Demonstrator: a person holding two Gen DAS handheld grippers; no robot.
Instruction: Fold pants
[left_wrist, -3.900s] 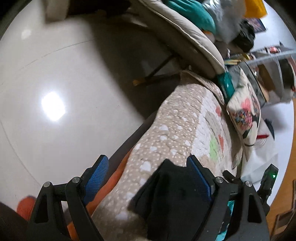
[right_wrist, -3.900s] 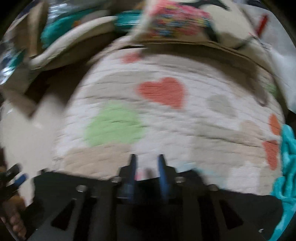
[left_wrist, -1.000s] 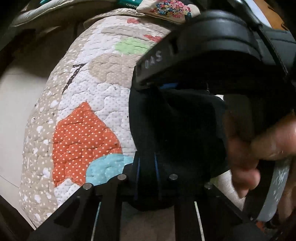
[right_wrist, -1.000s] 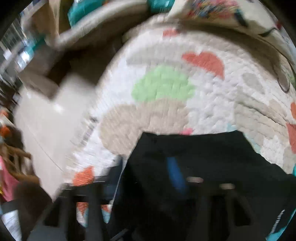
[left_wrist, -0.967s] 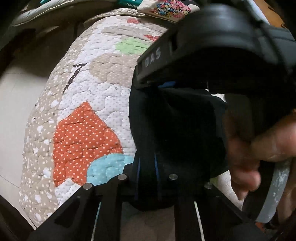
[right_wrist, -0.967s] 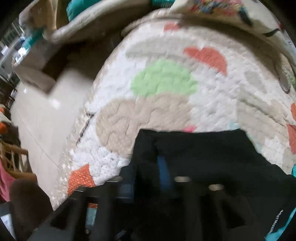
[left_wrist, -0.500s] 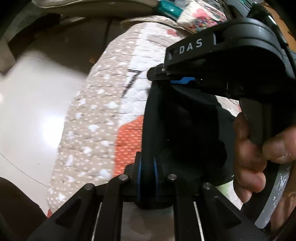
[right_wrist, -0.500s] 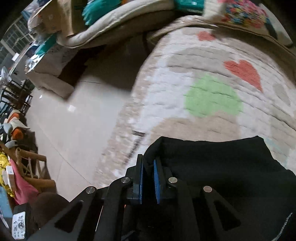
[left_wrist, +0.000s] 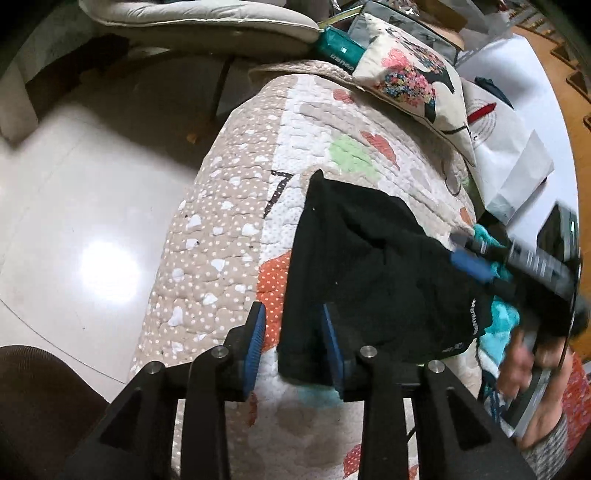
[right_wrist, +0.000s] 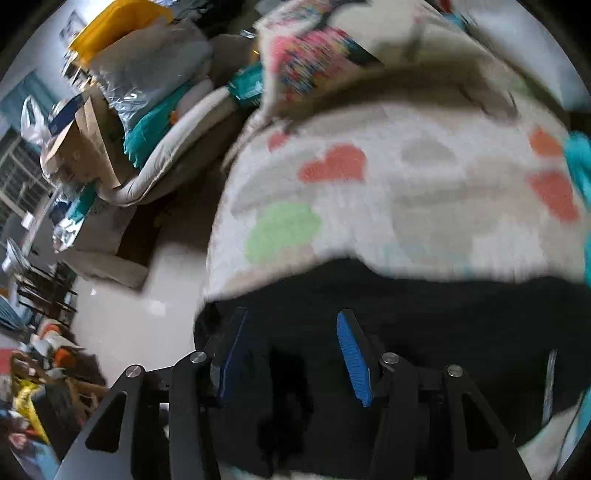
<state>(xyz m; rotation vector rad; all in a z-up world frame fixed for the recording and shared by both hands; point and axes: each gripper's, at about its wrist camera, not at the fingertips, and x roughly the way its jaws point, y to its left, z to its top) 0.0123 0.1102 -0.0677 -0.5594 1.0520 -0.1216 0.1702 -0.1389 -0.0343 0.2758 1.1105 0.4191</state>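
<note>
While both tilt downward, left gripper (left_wrist: 291, 343) and blurred right gripper (right_wrist: 291, 354), just opening, seemingly straddle black pants (left_wrist: 369, 266) ungripped.

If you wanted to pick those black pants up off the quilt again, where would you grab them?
Probably at the near folded corner of the pants, coming from the quilt's floor-side edge. There the layers stack into a thick edge lying between the left gripper's open fingers.

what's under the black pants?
The black pants lie folded on the patchwork quilt; orange and light-blue patches show at their edges. Whatever lies beneath the quilt is covered.
</note>
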